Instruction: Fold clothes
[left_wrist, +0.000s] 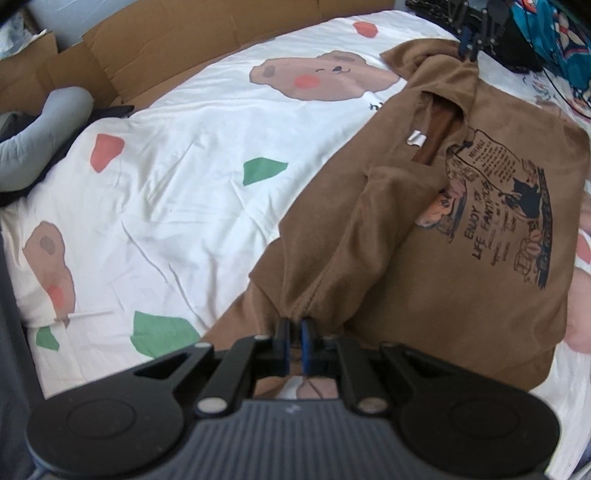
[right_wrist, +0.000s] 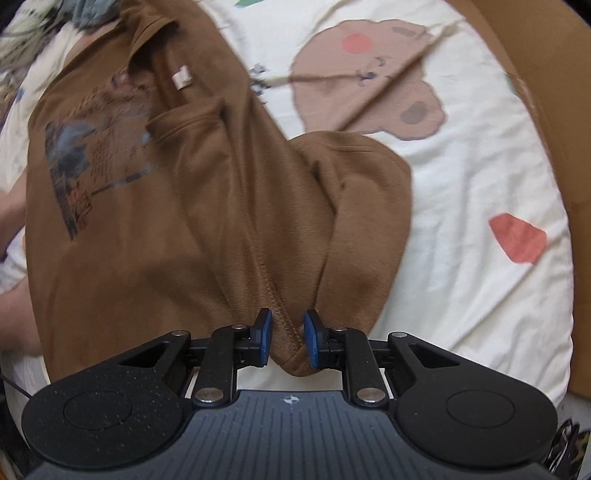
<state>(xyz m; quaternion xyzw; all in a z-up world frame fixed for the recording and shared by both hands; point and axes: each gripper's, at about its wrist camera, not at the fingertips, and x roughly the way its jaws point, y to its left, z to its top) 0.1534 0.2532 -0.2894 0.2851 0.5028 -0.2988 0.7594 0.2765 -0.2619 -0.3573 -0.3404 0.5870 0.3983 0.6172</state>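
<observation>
A brown T-shirt (left_wrist: 424, 266) with a printed picture and the words "ENJOY LIFE" lies on a white bed sheet (left_wrist: 177, 177). Its near side is lifted and folded toward the print. My left gripper (left_wrist: 295, 326) is shut on a bunched fold at the shirt's lower edge. In the left wrist view, my right gripper (left_wrist: 468, 48) pinches the shirt's far end near the collar. In the right wrist view, a stitched seam of the brown T-shirt (right_wrist: 155, 229) sits between the blue pads of my right gripper (right_wrist: 288, 332), and the cloth drapes away from it.
The sheet carries bear (left_wrist: 325, 77), red and green prints. Brown cardboard (left_wrist: 166, 40) lines the far side of the bed. A grey pillow (left_wrist: 40, 136) lies at the left. A black object (left_wrist: 517, 44) and colourful cloth (left_wrist: 565, 40) sit beyond the shirt.
</observation>
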